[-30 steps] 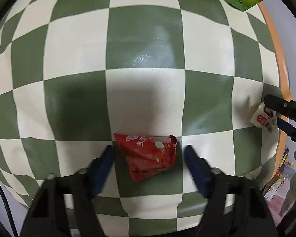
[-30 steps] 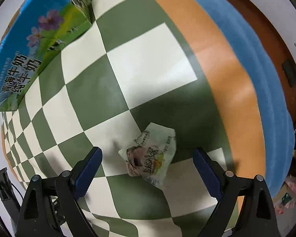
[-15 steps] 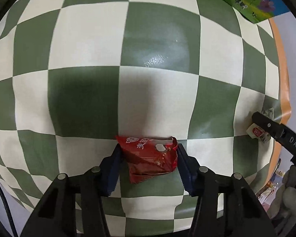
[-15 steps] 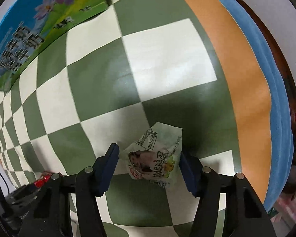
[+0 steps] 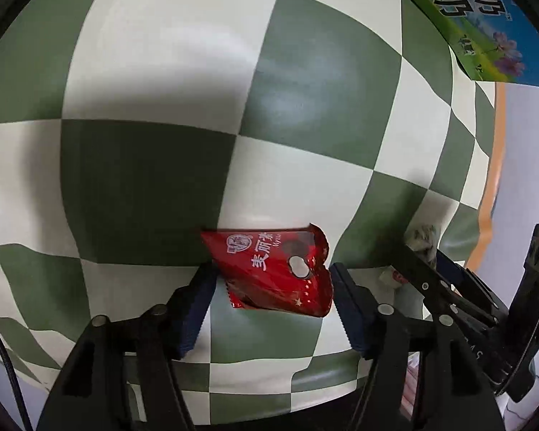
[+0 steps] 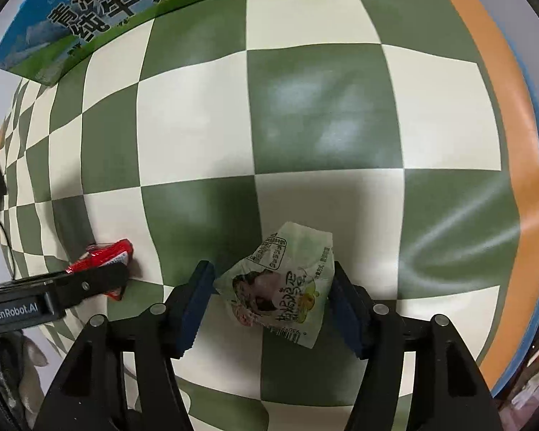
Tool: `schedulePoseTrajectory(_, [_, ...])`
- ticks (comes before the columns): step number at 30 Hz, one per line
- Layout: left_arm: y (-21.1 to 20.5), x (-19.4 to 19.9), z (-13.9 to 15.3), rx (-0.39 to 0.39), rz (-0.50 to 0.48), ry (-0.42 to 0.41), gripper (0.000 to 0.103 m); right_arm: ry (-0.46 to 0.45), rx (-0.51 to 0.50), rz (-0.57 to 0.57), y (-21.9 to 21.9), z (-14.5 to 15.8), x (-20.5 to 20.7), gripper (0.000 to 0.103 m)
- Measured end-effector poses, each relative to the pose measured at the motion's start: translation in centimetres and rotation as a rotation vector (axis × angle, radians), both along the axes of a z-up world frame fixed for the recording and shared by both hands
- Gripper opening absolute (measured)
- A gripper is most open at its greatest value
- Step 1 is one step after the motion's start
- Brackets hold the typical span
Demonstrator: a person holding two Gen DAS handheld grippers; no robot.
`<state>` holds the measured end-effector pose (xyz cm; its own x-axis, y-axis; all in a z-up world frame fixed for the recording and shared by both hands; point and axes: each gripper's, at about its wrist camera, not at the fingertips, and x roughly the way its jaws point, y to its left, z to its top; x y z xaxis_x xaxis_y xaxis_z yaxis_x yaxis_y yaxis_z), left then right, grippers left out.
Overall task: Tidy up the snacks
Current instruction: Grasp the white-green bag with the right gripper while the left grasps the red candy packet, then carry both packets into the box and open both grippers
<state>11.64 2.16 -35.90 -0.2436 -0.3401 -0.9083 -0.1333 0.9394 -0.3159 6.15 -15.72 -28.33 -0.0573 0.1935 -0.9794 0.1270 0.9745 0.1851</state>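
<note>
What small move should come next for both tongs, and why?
Probably lift both and carry toward the milk carton. The left tongs pinch the red snack packet and the right tongs pinch the pale green packet, each at the checkered cloth.

Green-and-cream checkered tablecloth (image 6: pixel 323 107) with orange border; red snack packet (image 5: pixel 273 269), white lettering; pale green snack packet (image 6: pixel 287 280), dark print; blue-green milk carton box (image 6: pixel 107 7); blue finger pads (image 6: pixel 197 301).

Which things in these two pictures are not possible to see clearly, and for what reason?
- Milk carton: cut off by the top edge in both wrist views.
- Pale green packet: left wrist view, mostly hidden behind the right tool.
- Red packet: right wrist view, partly covered by the left tool.
</note>
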Motion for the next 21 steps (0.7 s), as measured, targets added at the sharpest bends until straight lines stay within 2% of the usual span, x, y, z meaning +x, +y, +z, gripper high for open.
schedulePoseTrajectory(7, [-1.9,-0.1,-0.2,0.064,-0.031,-0.030,0.065,0.013,0.018,-0.016,-1.7,-0.1,-0.4,0.067])
schedulePoseTrajectory(9, [-2.7,-0.4,0.0,0.115,-0.040,-0.063,0.053,0.014,0.020,-0.020,-2.6,-0.3,-0.1,0.066])
schedulePoseTrajectory(12, [-4.6,0.6,0.9,0.157,-0.066,-0.090,0.045,0.003,0.002,-0.013,-2.2,-0.2,-0.2,0.062])
schedulePoseTrajectory(21, [-5.5,0.4,2.2,0.182,-0.098,-0.140,0.041,-0.032,-0.018,0.000,0.1,-0.5,-2.1,0.056])
